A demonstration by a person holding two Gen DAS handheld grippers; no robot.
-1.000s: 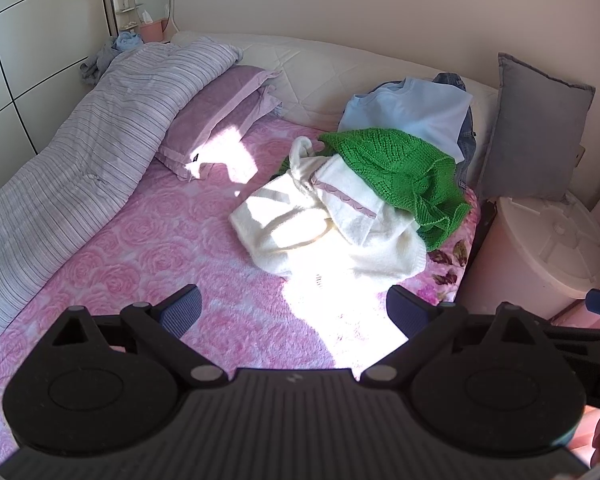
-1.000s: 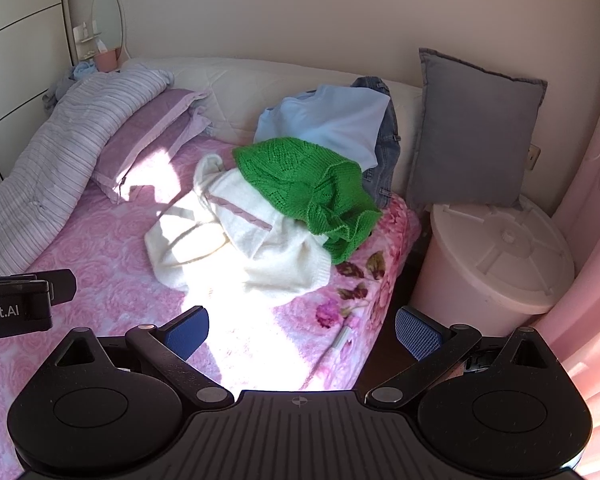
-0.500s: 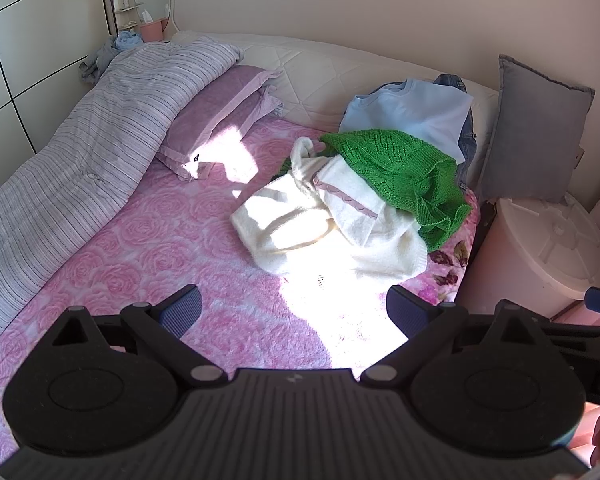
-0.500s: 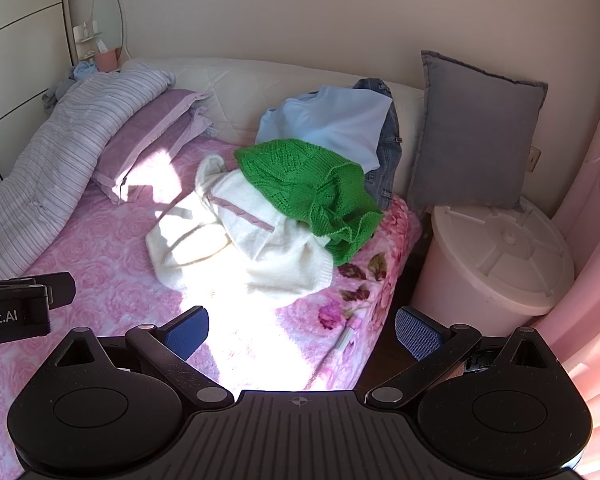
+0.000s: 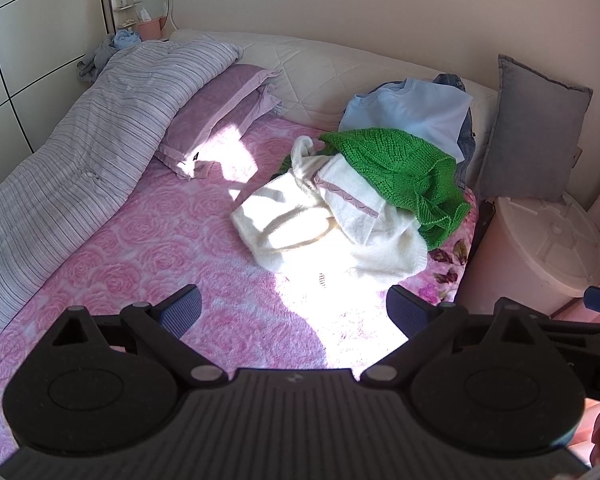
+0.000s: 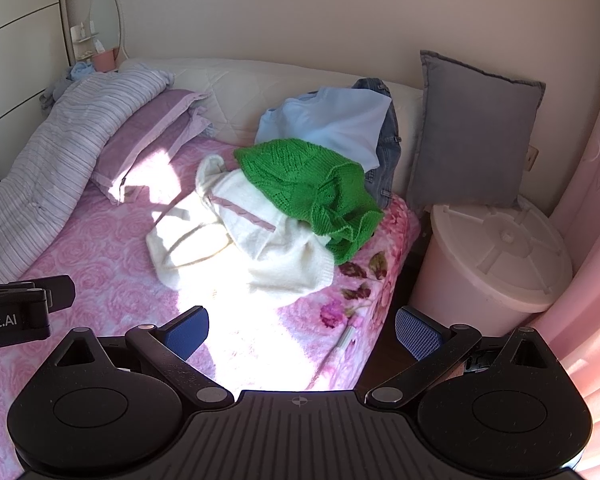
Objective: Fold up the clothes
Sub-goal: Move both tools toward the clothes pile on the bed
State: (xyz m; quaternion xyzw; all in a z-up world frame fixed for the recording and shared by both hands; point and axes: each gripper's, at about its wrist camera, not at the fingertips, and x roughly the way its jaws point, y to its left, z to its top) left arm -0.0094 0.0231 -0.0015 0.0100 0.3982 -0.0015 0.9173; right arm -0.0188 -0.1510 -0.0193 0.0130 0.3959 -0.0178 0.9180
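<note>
A pile of clothes lies at the far right of the bed. A cream sweater [image 5: 324, 224] [image 6: 236, 240] is in front, a green knit [image 5: 400, 168] [image 6: 308, 184] lies partly over it, and a light blue shirt [image 5: 416, 116] [image 6: 336, 120] with jeans [image 6: 386, 152] leans on the headboard behind. My left gripper [image 5: 294, 312] is open and empty, held above the pink bedspread, short of the cream sweater. My right gripper [image 6: 302, 328] is open and empty over the bed's right edge.
The pink rose bedspread [image 5: 160, 240] covers the bed. A striped duvet [image 5: 80, 152] lies along the left side, with purple pillows [image 5: 220, 116] beside it. A pink lidded bin [image 6: 492, 260] stands right of the bed, a grey cushion [image 6: 472, 136] behind it.
Both grippers have drifted slightly; the views are almost unchanged. Both stay open and empty.
</note>
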